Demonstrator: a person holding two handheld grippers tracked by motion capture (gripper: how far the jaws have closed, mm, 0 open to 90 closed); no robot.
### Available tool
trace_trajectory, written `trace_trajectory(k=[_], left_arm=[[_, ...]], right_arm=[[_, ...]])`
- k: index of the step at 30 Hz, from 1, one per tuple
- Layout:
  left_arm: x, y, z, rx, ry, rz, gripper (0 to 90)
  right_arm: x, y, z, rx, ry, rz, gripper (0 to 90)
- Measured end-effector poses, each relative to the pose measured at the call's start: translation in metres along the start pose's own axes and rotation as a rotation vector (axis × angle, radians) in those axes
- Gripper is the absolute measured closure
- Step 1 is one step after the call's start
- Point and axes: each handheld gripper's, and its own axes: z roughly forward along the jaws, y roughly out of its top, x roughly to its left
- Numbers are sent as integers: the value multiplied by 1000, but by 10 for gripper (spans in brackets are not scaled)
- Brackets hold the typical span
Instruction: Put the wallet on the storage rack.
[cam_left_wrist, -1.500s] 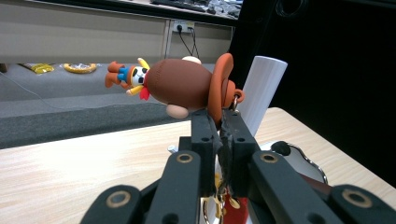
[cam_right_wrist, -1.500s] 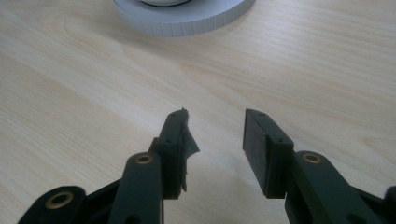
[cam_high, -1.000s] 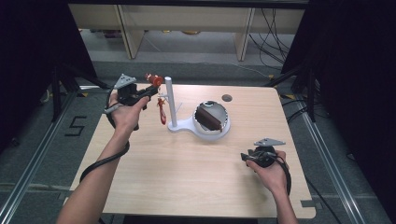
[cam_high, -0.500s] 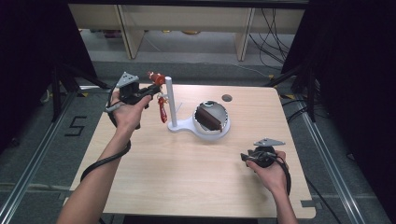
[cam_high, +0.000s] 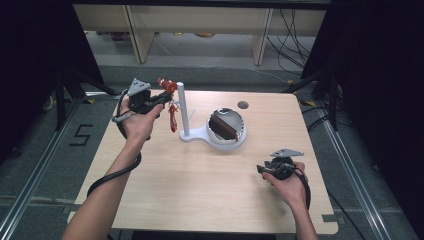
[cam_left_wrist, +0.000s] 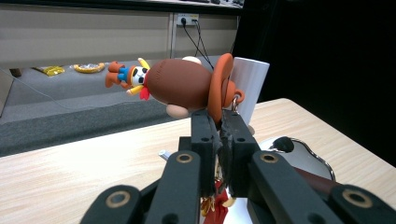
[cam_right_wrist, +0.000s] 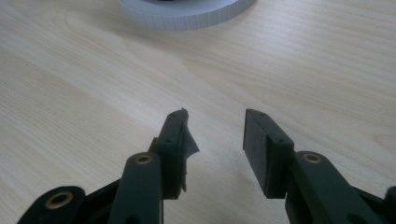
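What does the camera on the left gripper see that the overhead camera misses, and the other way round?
The left gripper view alone shows the brown toy figure close up: its orange hat brim, its metal ring, closed jaws pinching just below. The high view alone shows the right gripper resting open on the table, and the dark block in the bowl. Both show the toy, the white post and the left gripper.

Black tongs (cam_right_wrist: 212, 140) with brass-coloured rivets, grey three-cornered top plates, trailing black cables.
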Motion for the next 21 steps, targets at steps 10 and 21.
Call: trace_trajectory(k=[10,21], left_arm=[[-3,-1,-1,-3,11,-4,841],[-4,-2,2,-5,22,-27,840]], right_arm=[[-2,0,1,-14,0,-17,608],[-2,-1,2,-8,-5,-25,607]])
